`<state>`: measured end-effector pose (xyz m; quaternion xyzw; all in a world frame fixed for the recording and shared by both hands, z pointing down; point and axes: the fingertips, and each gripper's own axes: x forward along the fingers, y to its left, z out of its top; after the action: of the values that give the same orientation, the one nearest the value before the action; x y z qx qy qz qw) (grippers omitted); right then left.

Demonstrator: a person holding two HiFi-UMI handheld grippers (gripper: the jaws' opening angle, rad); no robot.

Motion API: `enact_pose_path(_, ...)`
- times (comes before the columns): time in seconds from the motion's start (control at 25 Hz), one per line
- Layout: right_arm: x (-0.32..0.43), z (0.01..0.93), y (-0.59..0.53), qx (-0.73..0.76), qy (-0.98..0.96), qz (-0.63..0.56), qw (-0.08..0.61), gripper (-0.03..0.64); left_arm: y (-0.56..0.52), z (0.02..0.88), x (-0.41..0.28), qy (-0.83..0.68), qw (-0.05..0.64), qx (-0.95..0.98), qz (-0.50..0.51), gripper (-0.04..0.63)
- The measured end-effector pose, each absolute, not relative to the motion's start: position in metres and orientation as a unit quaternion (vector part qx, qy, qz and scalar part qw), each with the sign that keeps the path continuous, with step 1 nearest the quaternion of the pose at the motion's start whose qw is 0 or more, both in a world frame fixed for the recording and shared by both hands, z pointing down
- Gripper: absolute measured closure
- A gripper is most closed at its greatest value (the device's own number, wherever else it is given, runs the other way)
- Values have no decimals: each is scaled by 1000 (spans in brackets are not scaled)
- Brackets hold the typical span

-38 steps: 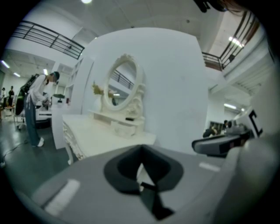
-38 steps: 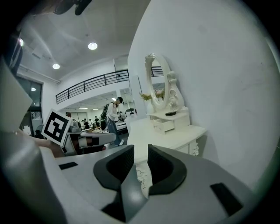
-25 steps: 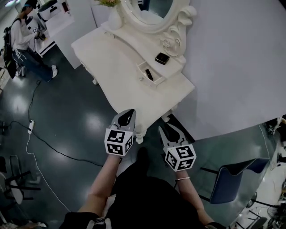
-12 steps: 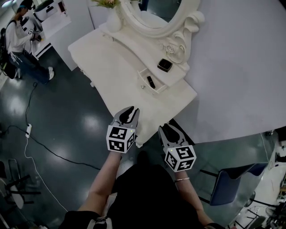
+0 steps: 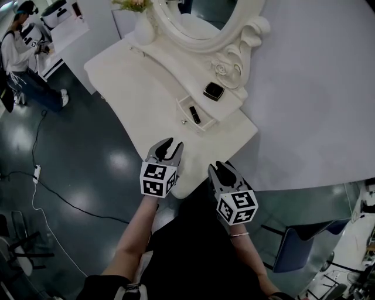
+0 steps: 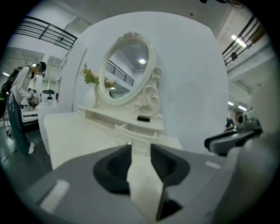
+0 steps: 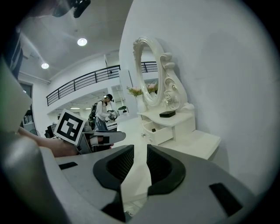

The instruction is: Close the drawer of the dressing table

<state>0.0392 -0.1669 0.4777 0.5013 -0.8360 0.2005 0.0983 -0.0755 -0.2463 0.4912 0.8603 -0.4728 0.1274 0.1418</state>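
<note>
**Drawer standing open, both claws hovering short of it**

Small white drawer point(image 5: 183, 109) of the white carved dressing desk point(image 5: 135, 88) is standing pulled out from the raised shelf unit below the oval white-framed mirror point(image 5: 199, 17). Its front is facing the open desk top. A slim black object point(image 5: 194, 115) is lying inside it. A flat black square case point(image 5: 213, 91) is resting on the shelf just behind.

Left claw point(image 5: 167, 144) is hovering over the near edge of the desk, well apart from the drawer. Its jaws have just been opening and are standing apart with nothing between them. Right claw point(image 5: 221, 169) is hanging just off the desk's near corner, beside the left one. Its jaws are parted by a narrow gap and are gripping nothing. Both claws are pointing toward the drawer.

A person in a white top point(image 5: 17, 50) is standing on the dark floor at the far left.
</note>
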Motion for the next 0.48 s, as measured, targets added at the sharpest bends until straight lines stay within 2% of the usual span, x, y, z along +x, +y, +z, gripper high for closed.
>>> enact_pose_path(0.48,57,485,-222,487,-841,214,100,535,-301,517,-60,-472,141,852,175,428)
